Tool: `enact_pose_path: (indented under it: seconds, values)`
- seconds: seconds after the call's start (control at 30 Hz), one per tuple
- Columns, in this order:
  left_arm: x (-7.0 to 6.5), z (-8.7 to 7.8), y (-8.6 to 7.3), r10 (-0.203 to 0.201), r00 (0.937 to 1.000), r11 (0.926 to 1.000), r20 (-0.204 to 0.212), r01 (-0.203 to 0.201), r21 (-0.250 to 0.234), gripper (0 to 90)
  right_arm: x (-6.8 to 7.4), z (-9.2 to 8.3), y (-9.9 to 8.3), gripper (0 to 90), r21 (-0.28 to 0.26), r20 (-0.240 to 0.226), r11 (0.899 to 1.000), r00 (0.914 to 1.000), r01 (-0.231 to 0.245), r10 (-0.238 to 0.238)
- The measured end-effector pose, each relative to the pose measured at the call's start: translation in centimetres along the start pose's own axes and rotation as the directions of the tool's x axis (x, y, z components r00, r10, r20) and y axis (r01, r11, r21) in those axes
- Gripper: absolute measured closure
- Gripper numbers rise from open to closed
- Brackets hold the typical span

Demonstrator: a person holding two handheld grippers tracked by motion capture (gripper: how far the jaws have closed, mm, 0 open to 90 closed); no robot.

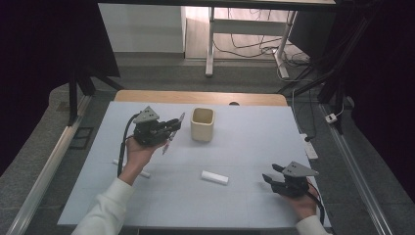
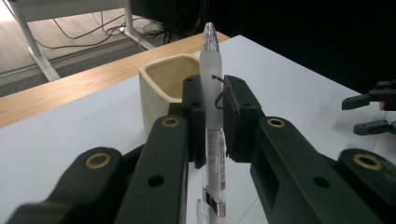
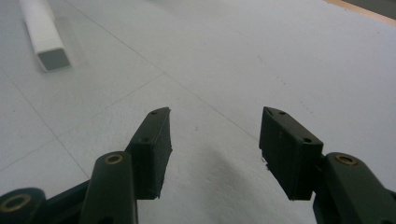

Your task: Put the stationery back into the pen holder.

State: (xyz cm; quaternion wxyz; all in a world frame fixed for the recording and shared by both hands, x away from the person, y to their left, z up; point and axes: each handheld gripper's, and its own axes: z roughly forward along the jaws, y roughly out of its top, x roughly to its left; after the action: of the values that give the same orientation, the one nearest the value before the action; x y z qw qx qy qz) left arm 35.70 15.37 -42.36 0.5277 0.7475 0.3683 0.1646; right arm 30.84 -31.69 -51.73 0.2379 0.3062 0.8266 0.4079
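**Left claw pinches a pen beside the cup; right claw spread over bare worktop**

High view: the left claw [image 1: 172, 125] is held above the worktop [image 1: 244, 152] left of its middle, pinching a clear pen [image 1: 171, 134] that sticks out of the grip both ways, one end toward the far edge, the other down toward the surface. Just to its right, near the far edge, stands a cream square-mouthed cup [image 1: 202, 124], close to the pen but apart from it. A white rectangular block [image 1: 214, 177] lies near the middle, toward the near edge. Another white stick-like piece [image 1: 142, 173] lies close to the left forearm; what it is cannot be told. The right claw [image 1: 273, 174] rests low near the near right corner, spread, with nothing between its jaws.

Left gripper view: the pads press on the frosted barrel of the pen [image 2: 213, 116], which stands upright between them, its clear tip above the jaws. The cup [image 2: 163, 91] sits just behind. The other claw [image 2: 364, 114] shows far off at the right.

Right gripper view: the jaws stand apart over bare worktop [image 3: 280, 60]; the white block [image 3: 45, 35] lies well ahead at the upper left.
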Motion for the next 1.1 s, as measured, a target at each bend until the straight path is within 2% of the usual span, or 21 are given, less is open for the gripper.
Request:
enact_pose_path:
  seconds: [0.2, 0.73, 1.1]
  values:
    - [0.1, 0.4, 0.8, -0.013, 0.9999, 0.9998, 0.010, 0.014, -0.012, 79.0, 0.0, -0.1, 0.0, 43.1, -0.016, -0.009, 1.000, 0.9998, -0.016, 0.016]
    - [-0.3, 1.4, 2.7, 0.020, 0.9998, 0.9996, -0.002, -0.020, -0.022, 79.0, 0.0, 0.0, 0.0, 43.0, -0.007, -0.010, 1.000, 0.9999, -0.008, 0.008]
    - [-0.3, 2.0, 3.9, 0.012, 0.9998, 0.9989, 0.013, -0.012, -0.045, 79.0, 0.0, 0.1, 0.0, 42.9, -0.004, -0.011, 1.000, 0.9999, -0.011, 0.011]
